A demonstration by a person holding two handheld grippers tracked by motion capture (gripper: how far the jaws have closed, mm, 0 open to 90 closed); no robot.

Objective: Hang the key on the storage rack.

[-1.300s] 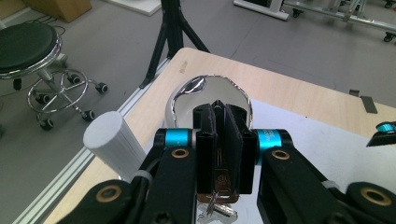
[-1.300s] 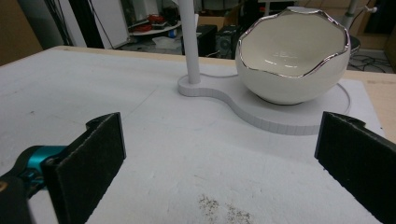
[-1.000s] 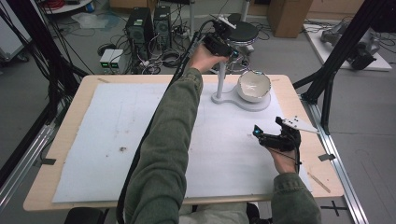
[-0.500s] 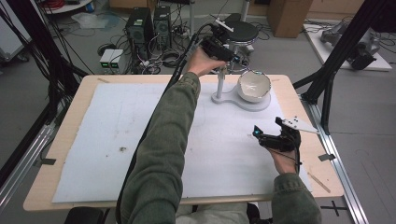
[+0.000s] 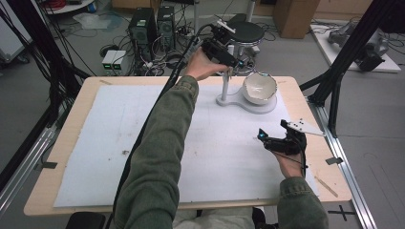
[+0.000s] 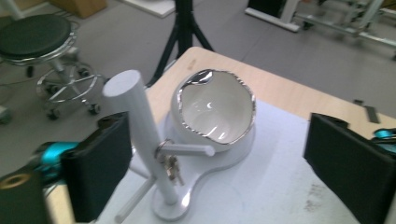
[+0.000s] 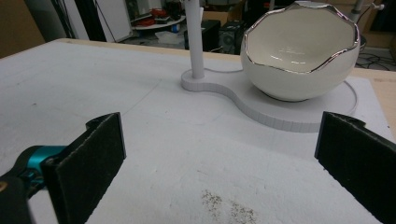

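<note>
Setting: robotics or recording laboratory, probably within a shared workshop hall.

Landmark: wooden table covered by a white mat, standing on grey concrete floor.

Behind the table: two black computer towers on the floor amid tangled cables, with a small white box showing green lights just beside them; a round black stool on a chrome castor base.

Left and right of the table: black tripod struts of a camera rig.

Right edge of the table: aluminium rail, tape marks on the floor nearby.

Far behind: cardboard boxes, somewhat blurred.
</note>
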